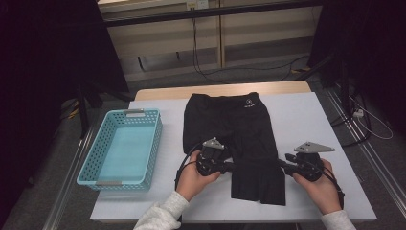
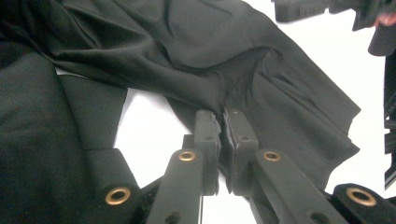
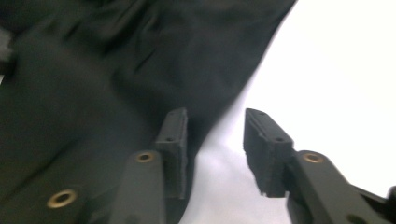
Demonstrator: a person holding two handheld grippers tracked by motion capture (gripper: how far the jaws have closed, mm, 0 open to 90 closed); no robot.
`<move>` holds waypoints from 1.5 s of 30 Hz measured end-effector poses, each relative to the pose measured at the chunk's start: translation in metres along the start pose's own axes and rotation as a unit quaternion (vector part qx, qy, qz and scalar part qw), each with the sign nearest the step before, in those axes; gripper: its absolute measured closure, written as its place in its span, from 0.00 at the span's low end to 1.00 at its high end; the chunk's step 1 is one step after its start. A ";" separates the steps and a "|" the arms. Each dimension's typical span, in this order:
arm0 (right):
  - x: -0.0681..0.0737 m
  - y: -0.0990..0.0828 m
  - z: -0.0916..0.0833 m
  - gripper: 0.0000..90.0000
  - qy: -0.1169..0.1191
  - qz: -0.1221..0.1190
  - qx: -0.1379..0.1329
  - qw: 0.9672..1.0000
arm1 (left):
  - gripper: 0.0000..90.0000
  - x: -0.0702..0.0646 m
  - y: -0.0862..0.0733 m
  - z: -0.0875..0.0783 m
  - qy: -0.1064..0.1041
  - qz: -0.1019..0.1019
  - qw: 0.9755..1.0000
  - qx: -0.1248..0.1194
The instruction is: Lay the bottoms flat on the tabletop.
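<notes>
Left gripper (image 1: pixel 229 166) pinches a fold of the black shorts (image 1: pixel 239 125), its jaws pressed together on the cloth in the left gripper view. Right gripper (image 1: pixel 286 161) stands spread at the garment's right edge, with bare tabletop between the jaws and nothing held. Those shorts lie flat in the middle of the white table (image 1: pixel 306 120), long axis running away from the person, with the small white logo at the far end and the near end folded over. A turquoise basket (image 1: pixel 88 165) sits well apart on the left, nothing blocking the cloth. Both grippers flank the near folded part.
</notes>
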State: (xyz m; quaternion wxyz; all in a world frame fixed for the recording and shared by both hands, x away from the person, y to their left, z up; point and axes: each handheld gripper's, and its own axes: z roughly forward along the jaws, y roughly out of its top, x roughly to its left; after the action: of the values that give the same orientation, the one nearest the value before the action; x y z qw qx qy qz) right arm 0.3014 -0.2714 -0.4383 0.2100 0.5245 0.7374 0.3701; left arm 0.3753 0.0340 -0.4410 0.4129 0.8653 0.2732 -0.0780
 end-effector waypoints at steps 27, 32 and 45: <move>-0.019 0.005 0.026 1.00 -0.019 0.016 0.003 1.000 | 0.98 0.000 -0.003 0.003 -0.009 -0.008 1.000 0.012; -0.009 0.008 0.027 0.78 -0.012 -0.007 -0.004 1.000 | 0.98 -0.001 -0.002 0.001 -0.009 -0.006 1.000 0.005; -0.011 0.006 0.039 1.00 0.017 0.020 0.021 0.999 | 0.98 -0.001 -0.004 0.001 -0.002 -0.004 1.000 0.011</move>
State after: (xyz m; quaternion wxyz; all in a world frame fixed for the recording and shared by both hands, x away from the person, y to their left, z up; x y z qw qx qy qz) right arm 0.3360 -0.2683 -0.4594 0.1786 0.5371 0.7378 0.3679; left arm 0.3721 0.0348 -0.4438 0.4037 0.8685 0.2749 -0.0842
